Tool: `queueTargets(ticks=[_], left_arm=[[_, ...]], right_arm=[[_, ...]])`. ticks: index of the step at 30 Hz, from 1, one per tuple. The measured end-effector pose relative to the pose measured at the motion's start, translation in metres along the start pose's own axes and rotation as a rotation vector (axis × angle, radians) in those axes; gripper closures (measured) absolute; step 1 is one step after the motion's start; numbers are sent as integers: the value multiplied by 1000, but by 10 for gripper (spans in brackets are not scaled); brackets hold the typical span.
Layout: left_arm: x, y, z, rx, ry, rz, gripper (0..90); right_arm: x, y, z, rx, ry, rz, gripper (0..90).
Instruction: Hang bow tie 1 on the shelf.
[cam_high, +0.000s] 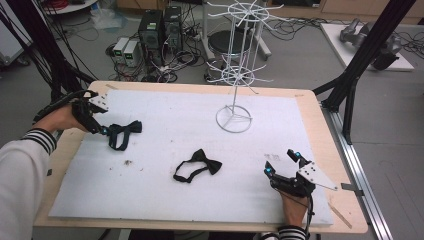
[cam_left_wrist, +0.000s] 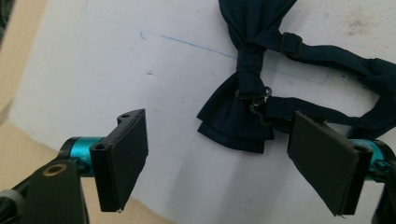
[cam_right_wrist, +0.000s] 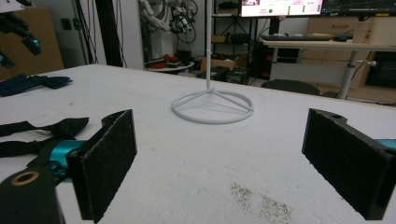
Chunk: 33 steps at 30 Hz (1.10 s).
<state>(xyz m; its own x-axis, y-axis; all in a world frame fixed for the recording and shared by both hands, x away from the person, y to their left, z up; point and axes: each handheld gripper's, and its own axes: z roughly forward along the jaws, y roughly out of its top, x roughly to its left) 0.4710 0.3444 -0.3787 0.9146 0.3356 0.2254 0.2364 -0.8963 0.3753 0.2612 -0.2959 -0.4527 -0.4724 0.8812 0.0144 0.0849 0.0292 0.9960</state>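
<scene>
Left gripper view, navy bow tie (cam_left_wrist: 243, 98) just beyond open left claw (cam_left_wrist: 224, 158)

The high view looks forward and down from above the near edge of the tabletop (cam_high: 320, 130), taking in its whole white surface and the floor beyond. The left gripper view sits close over the surface, facing steeply down past its own jaws at the dark blue bow tie (cam_left_wrist: 252, 93), which lies at the high view's left (cam_high: 122, 132). The right gripper view rides low, facing level across the tabletop toward the white wire stand (cam_right_wrist: 212, 107), at the high view's upper centre (cam_high: 234, 119).
</scene>
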Motion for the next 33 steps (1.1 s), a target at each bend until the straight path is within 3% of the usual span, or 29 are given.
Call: queueTargets(ticks=[3,17,25,33], left_arm=[[2,-1,4,18,-8,22,220],[3,-5,23,88,-52,49,243],[-2,2,32,99,-74,72,258],[-3,3,34,102,-106,82,346]], right_arm=[[0,0,0,2,-2,5,95],[0,0,0,4,-3,12,95],[0,0,0,3,-3,6,95],[0,0,0,4,-2,7,95]])
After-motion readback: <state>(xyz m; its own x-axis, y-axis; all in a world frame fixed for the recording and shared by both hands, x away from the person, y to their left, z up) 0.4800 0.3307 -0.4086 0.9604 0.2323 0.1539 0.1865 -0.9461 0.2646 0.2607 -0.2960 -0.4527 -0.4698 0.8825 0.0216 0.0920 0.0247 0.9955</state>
